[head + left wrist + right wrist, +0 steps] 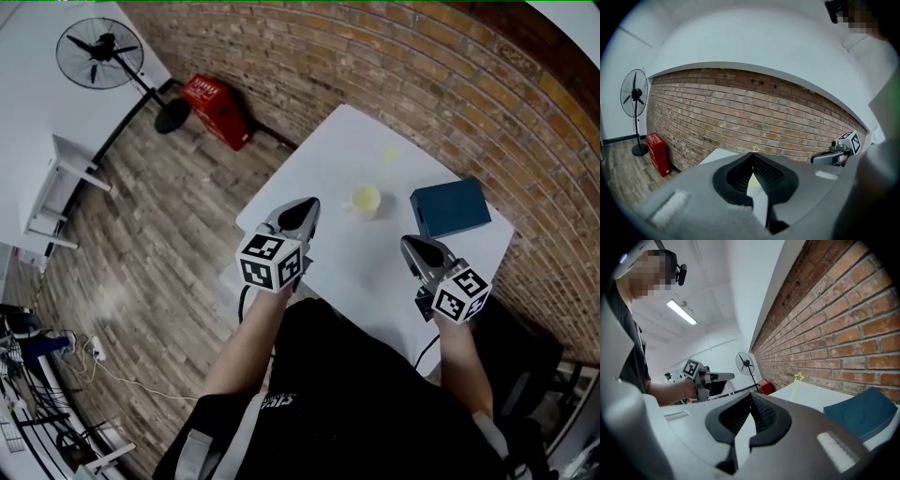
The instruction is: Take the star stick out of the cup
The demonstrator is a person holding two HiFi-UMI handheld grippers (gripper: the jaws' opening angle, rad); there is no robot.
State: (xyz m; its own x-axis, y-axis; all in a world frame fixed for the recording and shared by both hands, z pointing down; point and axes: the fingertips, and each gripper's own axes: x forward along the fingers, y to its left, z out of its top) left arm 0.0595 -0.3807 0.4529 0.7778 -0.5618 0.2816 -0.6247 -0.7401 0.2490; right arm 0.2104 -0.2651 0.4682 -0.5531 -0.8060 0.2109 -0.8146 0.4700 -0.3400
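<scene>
A pale yellow cup (366,200) stands near the middle of the white table (328,159). The yellow star stick (389,156) leans out of it toward the brick wall. Its star (755,148) peeks just above my left jaws, and the star (799,377) also shows in the right gripper view. My left gripper (305,208) hovers over the table's left edge, left of the cup, jaws shut and empty. My right gripper (410,244) hangs nearer me, right of the cup, also shut on nothing. Neither gripper touches the cup.
A dark teal box (450,207) lies on the table right of the cup, by the brick wall (441,84). On the wooden floor to the left stand a red box (217,111) and a pedestal fan (98,52). Cables (84,361) lie on the floor at lower left.
</scene>
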